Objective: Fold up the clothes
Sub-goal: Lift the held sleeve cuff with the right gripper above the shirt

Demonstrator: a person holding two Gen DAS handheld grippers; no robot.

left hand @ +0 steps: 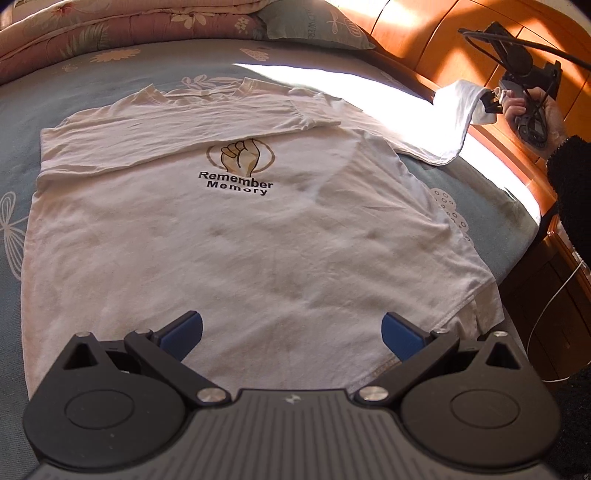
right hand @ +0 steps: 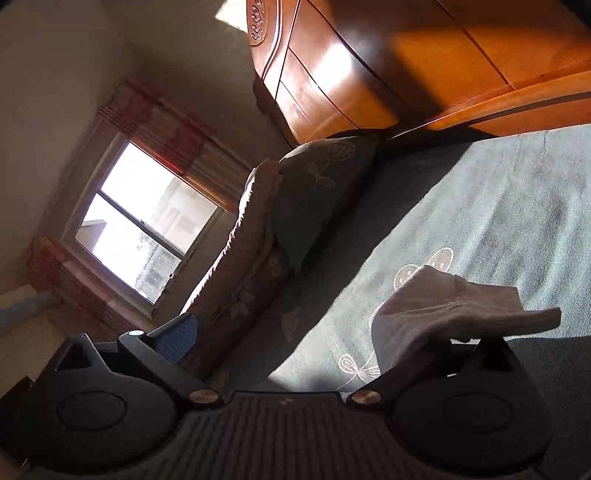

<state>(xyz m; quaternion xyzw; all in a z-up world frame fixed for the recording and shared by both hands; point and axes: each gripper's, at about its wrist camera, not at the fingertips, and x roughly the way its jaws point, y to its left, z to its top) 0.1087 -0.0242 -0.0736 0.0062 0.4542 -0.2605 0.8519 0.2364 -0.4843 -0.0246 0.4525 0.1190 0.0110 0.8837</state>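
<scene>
A white T-shirt (left hand: pixel 240 236) with a fist logo and "Remember Memory" print lies flat on the blue bedsheet (left hand: pixel 22 110). Its left sleeve is folded across the chest. My left gripper (left hand: pixel 291 332) is open and empty, hovering over the shirt's lower hem. My right gripper (left hand: pixel 495 101) is at the far right, lifted above the bed, with the shirt's right sleeve (left hand: pixel 458 107) hanging from it. In the right wrist view the gripper (right hand: pixel 295 328) has its jaws wide apart, and the sleeve (right hand: pixel 443 310) is draped over the right finger.
A quilt (left hand: pixel 110 26) and a pillow (left hand: pixel 314 22) lie at the head of the bed. A wooden headboard and cabinet (left hand: pixel 424 33) run along the right edge. A window (right hand: pixel 144 218) with red curtains shows in the right wrist view.
</scene>
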